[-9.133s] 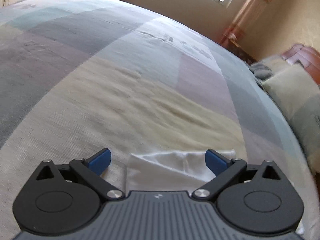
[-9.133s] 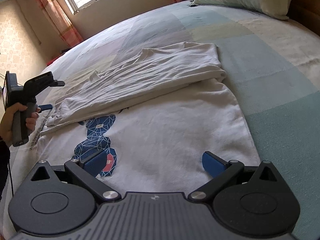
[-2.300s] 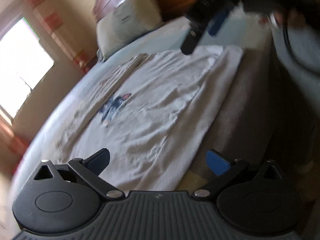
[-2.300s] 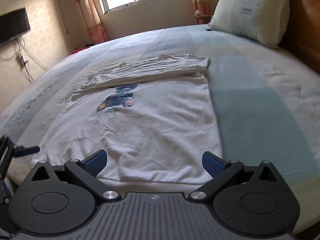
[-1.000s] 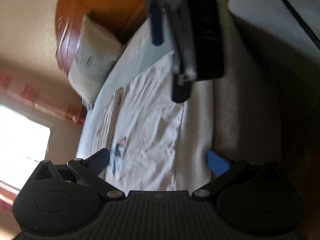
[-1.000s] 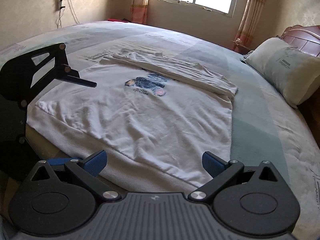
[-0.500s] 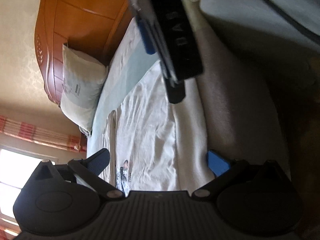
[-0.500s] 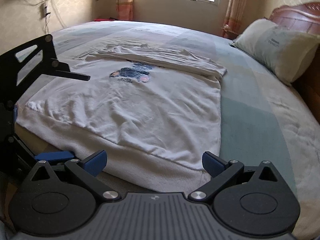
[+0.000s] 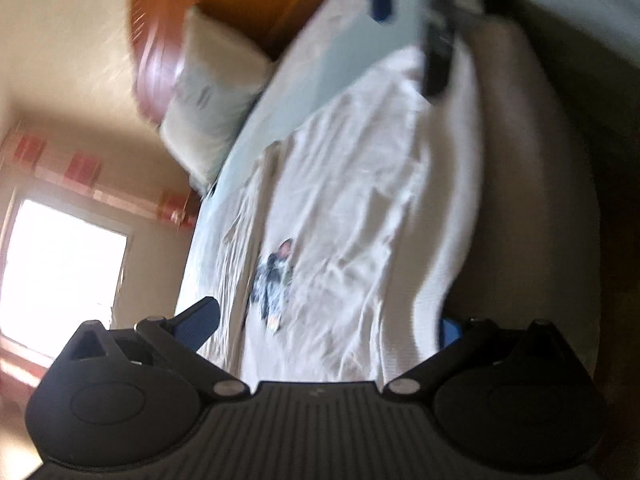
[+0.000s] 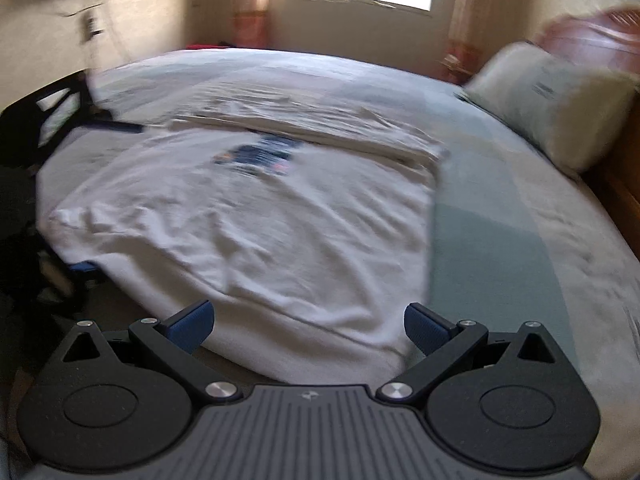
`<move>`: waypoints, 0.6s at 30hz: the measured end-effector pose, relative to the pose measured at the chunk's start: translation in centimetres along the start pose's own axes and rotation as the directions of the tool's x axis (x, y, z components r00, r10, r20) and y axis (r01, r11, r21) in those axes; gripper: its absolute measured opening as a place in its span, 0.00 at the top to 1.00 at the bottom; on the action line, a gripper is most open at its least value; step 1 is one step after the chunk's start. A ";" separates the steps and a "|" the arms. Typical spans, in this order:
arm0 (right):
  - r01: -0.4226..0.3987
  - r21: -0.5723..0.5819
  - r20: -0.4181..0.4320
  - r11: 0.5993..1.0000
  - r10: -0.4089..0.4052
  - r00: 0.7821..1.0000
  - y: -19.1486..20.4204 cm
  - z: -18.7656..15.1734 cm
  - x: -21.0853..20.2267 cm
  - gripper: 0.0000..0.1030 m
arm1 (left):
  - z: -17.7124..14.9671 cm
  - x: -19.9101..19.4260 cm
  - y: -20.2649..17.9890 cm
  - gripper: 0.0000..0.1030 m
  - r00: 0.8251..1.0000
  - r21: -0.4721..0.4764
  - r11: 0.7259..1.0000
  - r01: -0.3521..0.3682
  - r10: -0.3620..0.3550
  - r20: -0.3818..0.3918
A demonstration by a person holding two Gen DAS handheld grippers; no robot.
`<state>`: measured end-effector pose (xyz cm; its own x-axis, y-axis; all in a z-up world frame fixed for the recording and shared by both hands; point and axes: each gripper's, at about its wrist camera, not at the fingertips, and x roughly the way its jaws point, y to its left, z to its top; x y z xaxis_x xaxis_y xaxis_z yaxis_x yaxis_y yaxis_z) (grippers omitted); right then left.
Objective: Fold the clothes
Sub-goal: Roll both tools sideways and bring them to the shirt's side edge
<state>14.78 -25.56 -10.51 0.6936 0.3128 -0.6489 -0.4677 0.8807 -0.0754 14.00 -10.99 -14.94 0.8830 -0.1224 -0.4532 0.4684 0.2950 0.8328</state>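
The shirt (image 10: 256, 216) lies long-ways across the bed (image 10: 500, 240), its near edge just ahead of both open claws, right claw (image 10: 306, 326) and left claw (image 9: 324, 326), though blur hides which is nearer.

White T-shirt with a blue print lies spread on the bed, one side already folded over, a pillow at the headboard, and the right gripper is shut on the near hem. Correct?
Not quite: the right gripper is open, its fingers apart at the T-shirt's near hem, as the right wrist view shows. The rest holds.
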 end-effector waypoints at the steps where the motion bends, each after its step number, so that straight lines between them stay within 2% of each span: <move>1: -0.032 -0.037 0.008 0.999 0.033 0.999 0.8 0.4 0.2 0.00 | -0.2 0.1 0.3 0.00 1.000 -0.019 1.000 -0.006 0.006 -0.010; 4: -0.101 -0.147 0.012 0.984 0.104 0.995 3.3 1.2 1.3 0.00 | -0.5 -0.2 1.2 0.00 1.000 -0.077 0.997 -0.012 0.010 -0.019; 7: -0.063 -0.279 -0.006 0.958 0.064 0.998 6.2 1.6 3.7 0.00 | -0.5 -0.9 1.9 0.00 1.000 -0.113 0.994 -0.012 0.010 -0.019; 9: -0.005 -0.363 0.000 0.932 0.006 1.000 7.8 1.6 5.2 0.00 | -0.7 -1.3 2.0 0.00 1.000 -0.132 0.991 -0.007 0.005 -0.018; 11: 0.106 -0.448 0.047 0.888 -0.095 0.994 8.9 1.3 6.3 0.00 | -1.0 -1.9 2.0 0.00 1.000 -0.152 0.988 0.006 -0.009 -0.014; 16: 0.269 -0.500 0.187 0.823 -0.201 0.962 9.7 1.5 6.0 0.00 | -1.9 -2.6 1.3 0.00 0.994 -0.146 0.983 0.106 -0.109 -0.014; 18: 0.302 -0.509 0.223 0.806 -0.215 0.951 9.8 1.5 5.6 0.00 | -1.6 -2.2 0.4 0.00 0.994 -0.121 0.987 0.102 -0.104 -0.013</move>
<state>14.90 -14.64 -13.71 0.8824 0.1876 -0.4316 -0.4465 0.6237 -0.6416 12.17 -9.06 -14.06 0.8288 -0.1405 -0.5417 0.5487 0.3939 0.7374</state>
